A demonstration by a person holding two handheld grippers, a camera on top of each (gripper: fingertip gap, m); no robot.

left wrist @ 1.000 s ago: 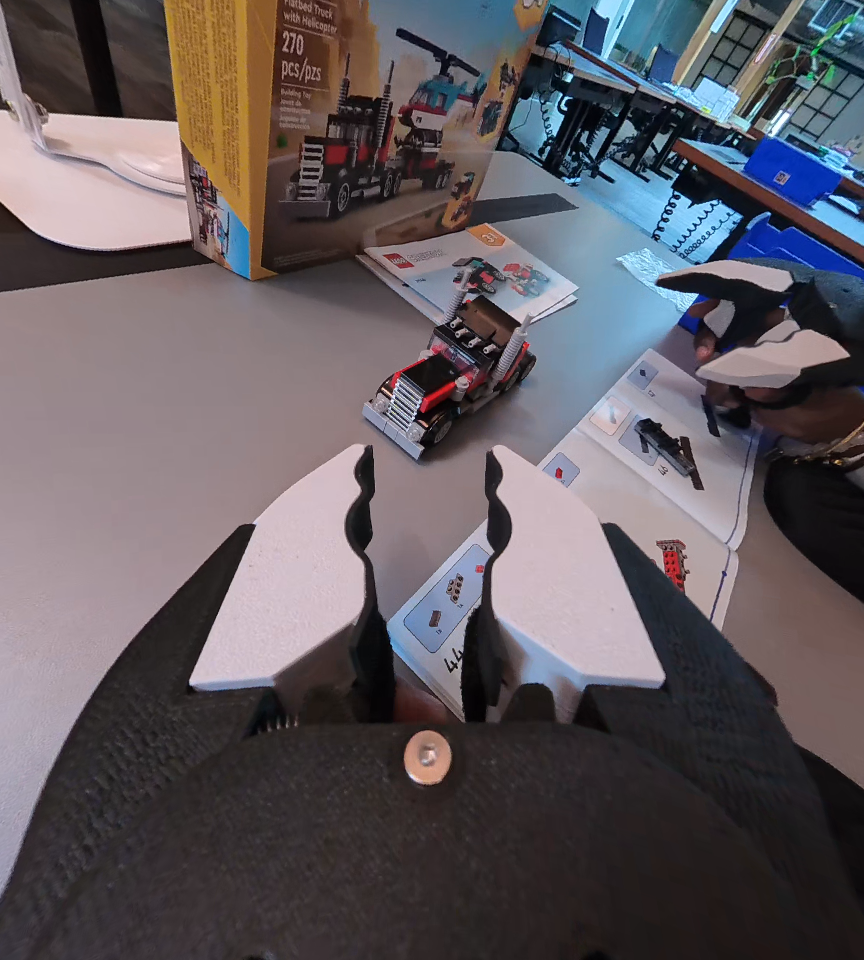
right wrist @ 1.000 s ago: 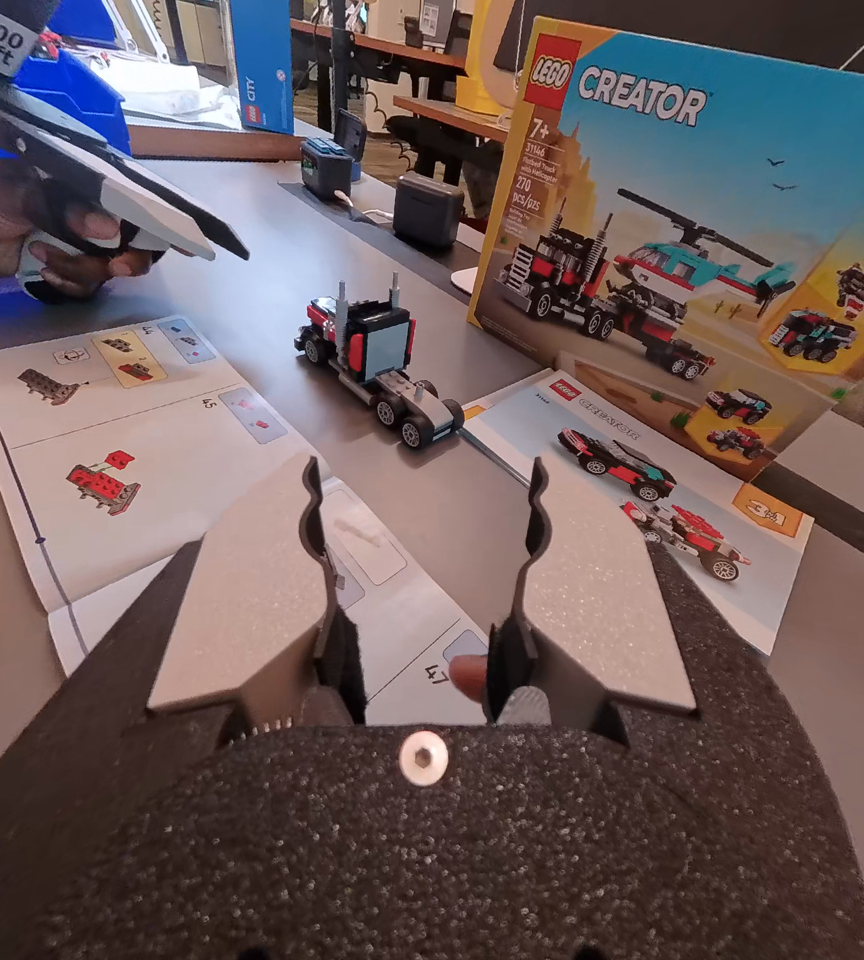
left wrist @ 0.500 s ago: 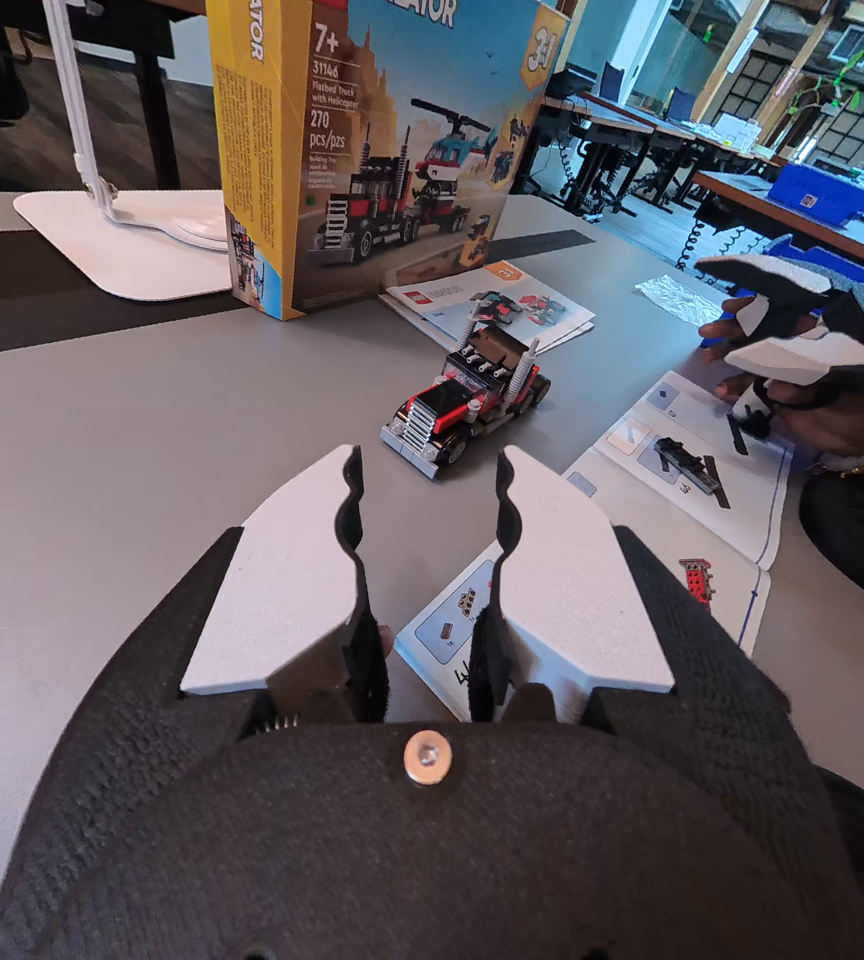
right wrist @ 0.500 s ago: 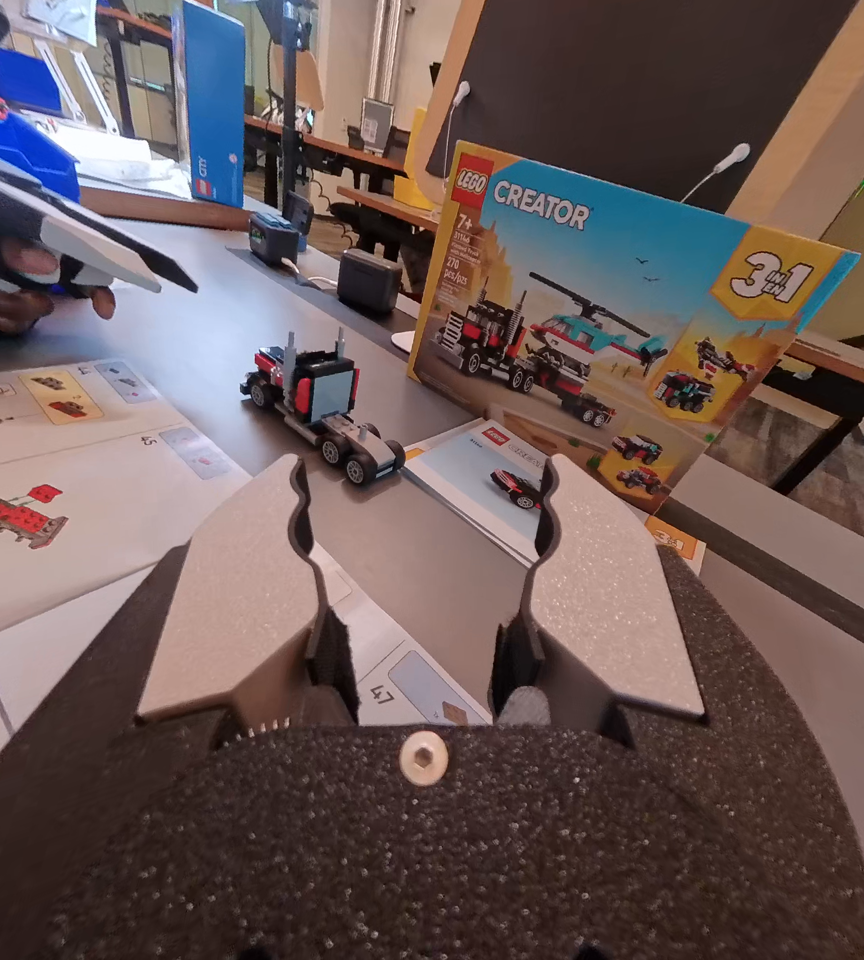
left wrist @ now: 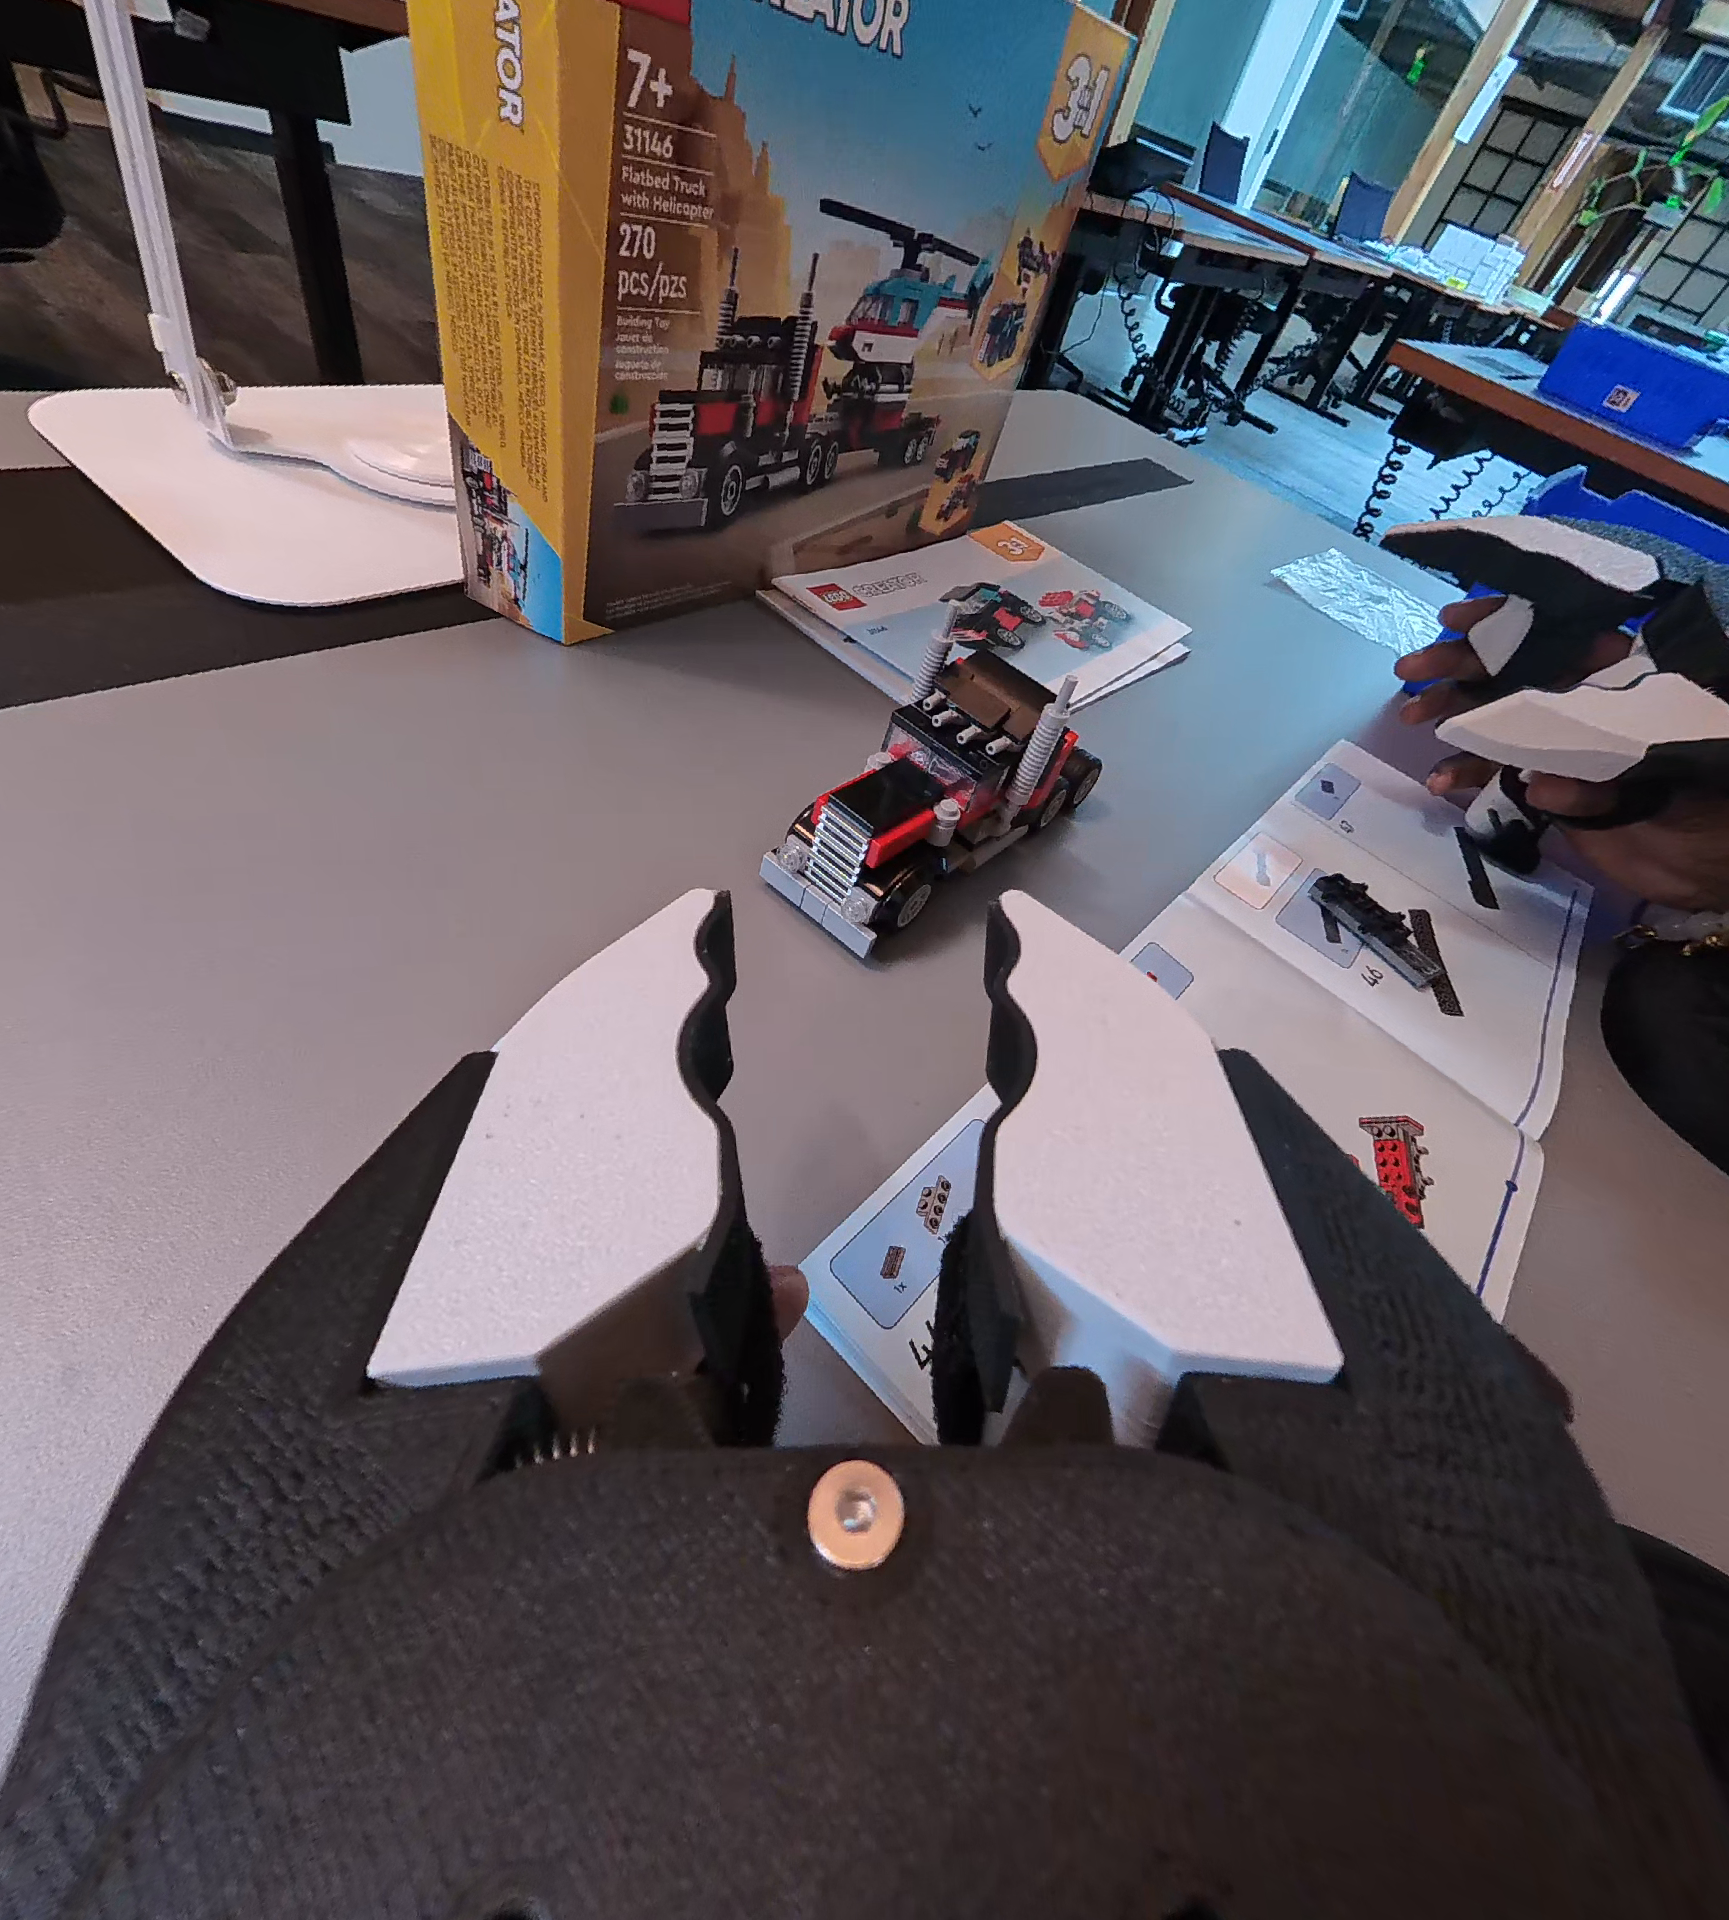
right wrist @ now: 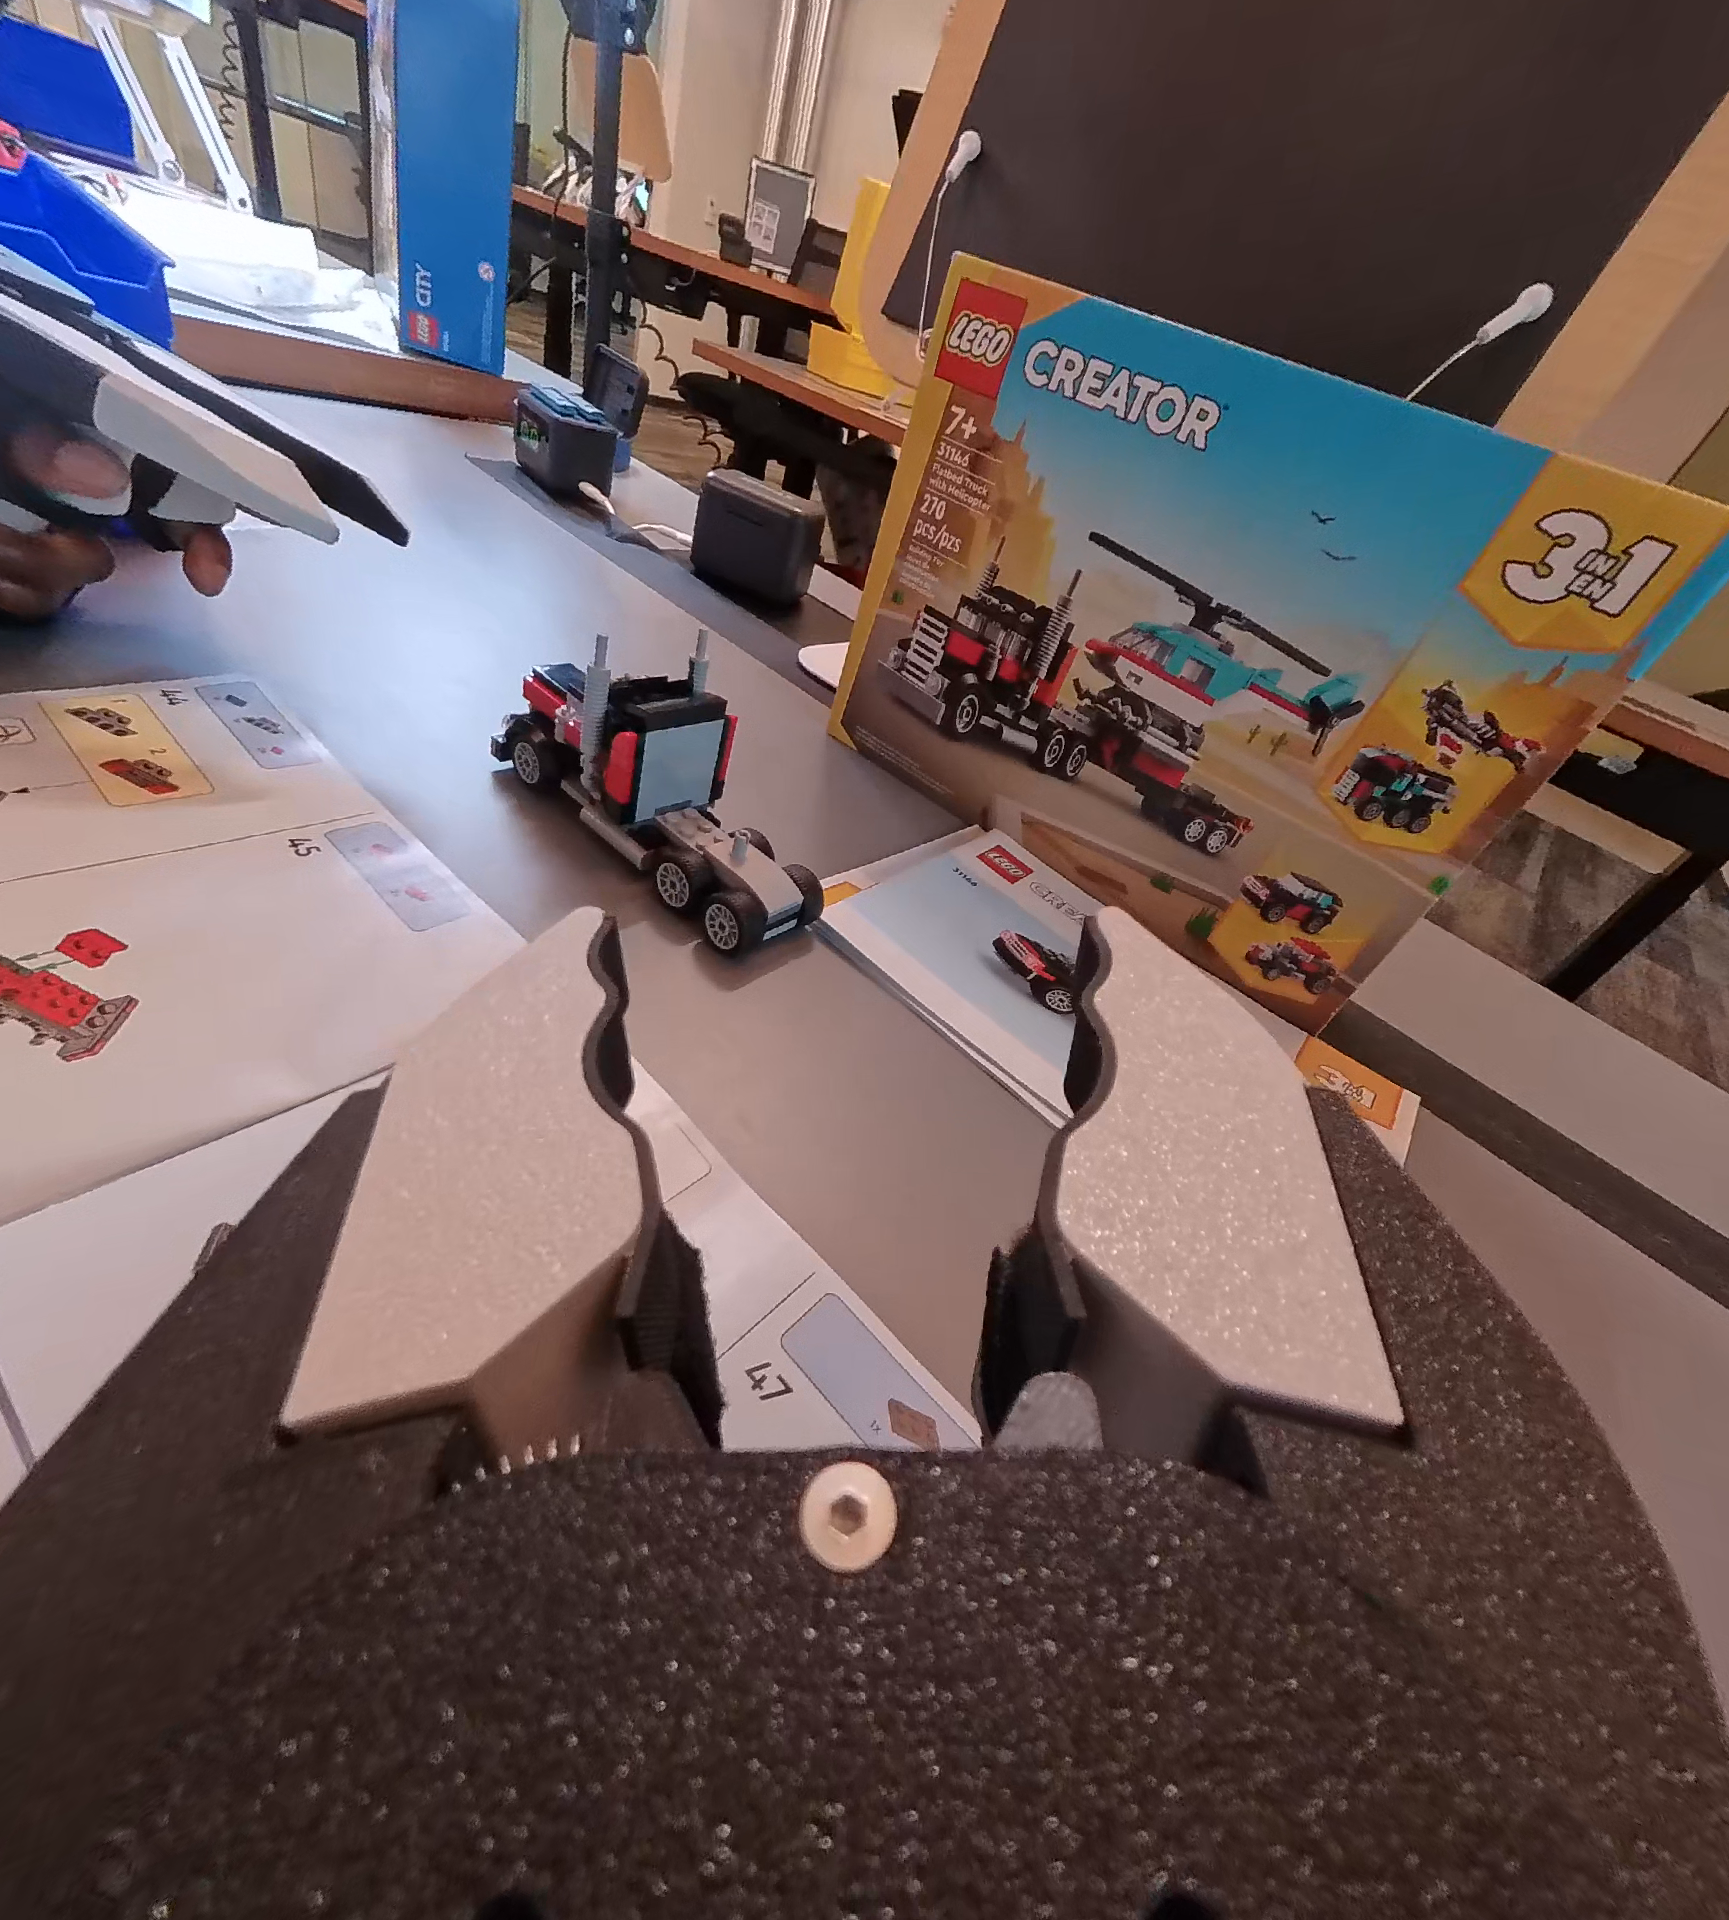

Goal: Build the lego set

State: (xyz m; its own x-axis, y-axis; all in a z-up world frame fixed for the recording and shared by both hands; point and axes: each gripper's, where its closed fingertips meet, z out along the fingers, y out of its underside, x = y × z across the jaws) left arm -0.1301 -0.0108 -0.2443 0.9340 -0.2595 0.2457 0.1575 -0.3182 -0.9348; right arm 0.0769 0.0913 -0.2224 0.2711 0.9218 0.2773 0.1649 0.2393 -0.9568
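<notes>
Left wrist view: the left gripper gapes, empty, above the table; the truck stands just beyond, between box and open manual.

Right wrist view: the right gripper is spread wide, empty, truck ahead.

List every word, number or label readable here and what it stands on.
I will not quote writing; these things bear it:
Toy box, upright behind the built truck: words, numbers.
Open instruction booklet, lying flat: step numbers.
Closed booklet beside the toy box: logo.
Tall blue box, far back: print.
</notes>
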